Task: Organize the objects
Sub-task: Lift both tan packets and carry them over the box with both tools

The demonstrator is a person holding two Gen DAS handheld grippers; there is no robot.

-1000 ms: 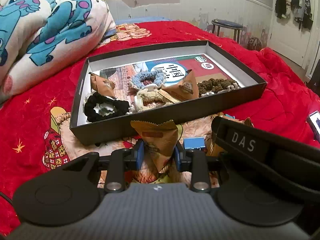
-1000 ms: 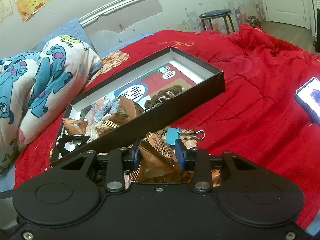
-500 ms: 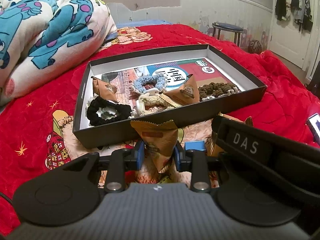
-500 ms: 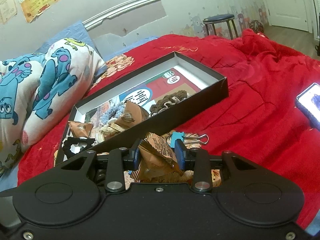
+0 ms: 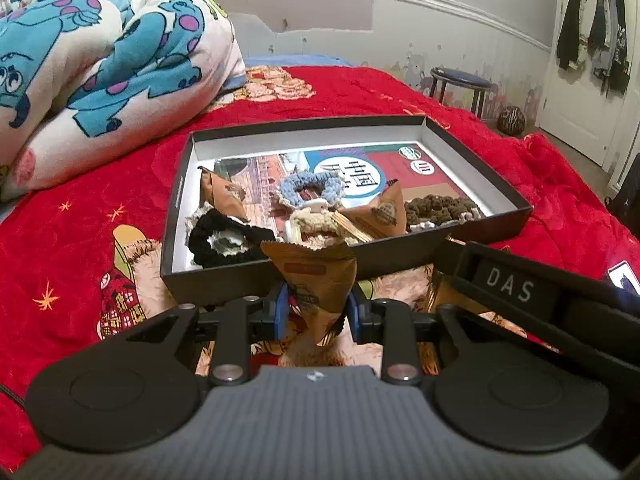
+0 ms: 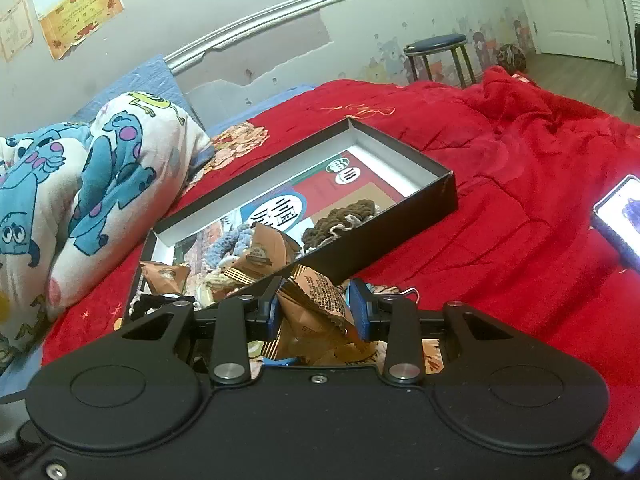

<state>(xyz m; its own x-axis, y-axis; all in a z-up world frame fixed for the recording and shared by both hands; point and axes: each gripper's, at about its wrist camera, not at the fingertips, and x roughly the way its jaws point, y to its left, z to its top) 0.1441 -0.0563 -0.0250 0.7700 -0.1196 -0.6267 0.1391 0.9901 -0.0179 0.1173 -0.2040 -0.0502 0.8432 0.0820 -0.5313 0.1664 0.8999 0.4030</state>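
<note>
A shallow black box [image 5: 486, 234] [image 6: 404, 228] lies on the red bed. Inside it are two brown snack packets [image 5: 222, 196], a black scrunchie [image 5: 224, 240], a blue scrunchie [image 5: 310, 188], a cream one and a brown one [image 5: 438, 208]. My left gripper [image 5: 318, 312] is shut on a brown snack packet [image 5: 316, 276], held just in front of the box's near wall. My right gripper [image 6: 316, 312] is shut on another brown snack packet [image 6: 316, 300], also just outside the near wall. More brown packets lie under it.
A monster-print quilt [image 5: 100, 60] is piled at the left. A phone [image 6: 620, 216] lies on the red blanket [image 6: 520, 168] at the right. A stool [image 6: 436, 48] stands by the far wall. A binder clip [image 6: 404, 290] rests on the bed beside my right gripper.
The box has shifted lower and to the right in the left wrist view, and lower in the right wrist view. Both grippers still clamp their packets.
</note>
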